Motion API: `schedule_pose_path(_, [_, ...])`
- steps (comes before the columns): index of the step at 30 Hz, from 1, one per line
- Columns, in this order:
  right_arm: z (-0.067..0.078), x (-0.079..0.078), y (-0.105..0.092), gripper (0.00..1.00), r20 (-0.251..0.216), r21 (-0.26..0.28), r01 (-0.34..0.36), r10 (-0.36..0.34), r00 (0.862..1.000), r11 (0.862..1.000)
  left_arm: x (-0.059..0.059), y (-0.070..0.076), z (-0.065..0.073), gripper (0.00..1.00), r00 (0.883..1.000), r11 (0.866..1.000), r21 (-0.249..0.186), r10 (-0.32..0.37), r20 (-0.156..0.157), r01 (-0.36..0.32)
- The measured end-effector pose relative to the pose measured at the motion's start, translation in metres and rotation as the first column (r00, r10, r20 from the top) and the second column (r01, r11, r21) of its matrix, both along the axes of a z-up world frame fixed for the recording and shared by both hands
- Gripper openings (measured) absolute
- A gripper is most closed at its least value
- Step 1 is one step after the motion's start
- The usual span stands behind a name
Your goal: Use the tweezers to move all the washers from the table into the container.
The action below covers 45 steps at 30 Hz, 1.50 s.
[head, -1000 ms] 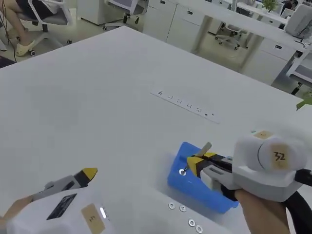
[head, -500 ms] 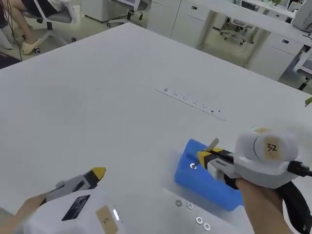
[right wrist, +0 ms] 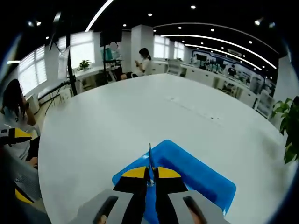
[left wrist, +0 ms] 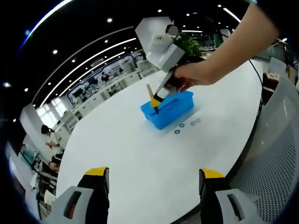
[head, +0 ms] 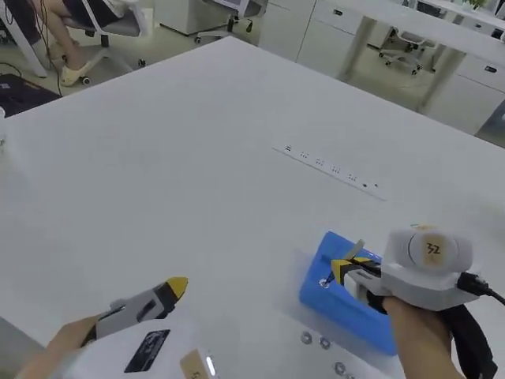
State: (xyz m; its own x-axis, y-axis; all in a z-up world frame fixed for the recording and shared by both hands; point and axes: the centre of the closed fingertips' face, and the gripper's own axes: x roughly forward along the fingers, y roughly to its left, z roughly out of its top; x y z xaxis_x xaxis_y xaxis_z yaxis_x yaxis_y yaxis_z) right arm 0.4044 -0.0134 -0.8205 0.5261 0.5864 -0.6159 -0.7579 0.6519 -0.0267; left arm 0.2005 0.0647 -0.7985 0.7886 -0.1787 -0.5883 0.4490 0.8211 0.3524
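Left gripper idle, jaws wide apart. At least 3 small silver washers on white table, just beside blue plastic container. Right gripper clamped on thin metal tweezers — tips over container; ease squeeze gently, low, inside walls.

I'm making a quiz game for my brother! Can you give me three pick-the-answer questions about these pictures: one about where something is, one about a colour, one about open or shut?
1. Where is the tip of the tweezers? A) on the floor B) over the box C) on a chair
2. What colour is the box? A) blue B) red C) green
3. How is the left gripper? A) shut on a washer B) shut on a pencil C) open, holding nothing

Answers: 1 B, the tip hangs over the box in the right gripper view; 2 A, it is plainly blue; 3 C, its jaws stand wide apart above the table.
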Motion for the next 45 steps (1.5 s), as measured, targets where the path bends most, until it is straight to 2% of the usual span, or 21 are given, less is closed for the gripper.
schedule_pose_path(7, [-0.007,-0.003,-0.003,0.02,-0.003,-0.025,-0.001,0.001,1.0,1.0,0.0,0.002,-0.001,0.8,1.0,1.0,0.012,0.005,-0.003,-0.005])
schedule_pose_path(10, [-0.007,-0.005,-0.005,0.02,-0.008,-0.005,0.01,-0.01,1.0,1.0,0.0,0.002,-0.002,0.8,1.0,1.0,0.021,0.001,-0.005,-0.001])
schedule_pose_path(18, [-0.007,-0.008,-0.004,0.03,0.001,-0.011,0.007,-0.007,1.0,1.0,0.0,0.002,-0.004,0.8,1.0,0.999,0.043,-0.004,-0.012,0.005])
schedule_pose_path(20, [-0.007,-0.008,-0.003,0.03,-0.01,-0.007,0.002,-0.002,1.0,1.0,0.0,0.002,-0.004,0.8,1.0,0.999,0.044,-0.004,-0.012,0.005])
schedule_pose_path(21, [-0.007,-0.008,-0.003,0.03,-0.036,0.001,0.01,-0.01,0.999,1.0,0.0,0.002,-0.004,0.8,1.0,0.999,0.046,-0.004,-0.011,0.005])
schedule_pose_path(24, [-0.006,-0.008,-0.004,0.03,-0.066,0.014,0.008,-0.007,0.998,1.0,-0.001,0.002,-0.006,0.8,1.0,0.998,0.055,-0.006,-0.015,0.007])
schedule_pose_path(28, [-0.002,-0.008,-0.006,0.03,-0.056,0.024,0.015,-0.013,0.998,1.0,-0.001,0.002,-0.006,0.8,1.0,0.998,0.064,-0.005,-0.012,0.006])
schedule_pose_path(31, [0.006,-0.011,-0.005,0.03,-0.05,0.039,0.013,-0.011,0.999,0.999,0.0,0.002,-0.003,0.79,1.0,0.998,0.056,-0.004,0.001,0.004])
schedule_pose_path(35, [0.017,-0.014,-0.005,0.03,-0.026,0.051,0.008,-0.006,1.0,0.999,0.0,0.002,-0.003,0.79,1.0,0.998,0.058,-0.006,0.002,0.006])
schedule_pose_path(41, [0.043,-0.019,-0.001,0.03,0.023,0.084,-0.009,0.008,1.0,0.996,0.0,0.002,-0.001,0.79,1.0,0.998,0.058,-0.003,0.009,0.003])
schedule_pose_path(45, [0.058,-0.029,-0.003,0.03,0.054,0.097,-0.036,0.031,0.998,0.995,0.001,0.003,0.001,0.79,1.0,0.999,0.05,0.001,0.022,-0.002])
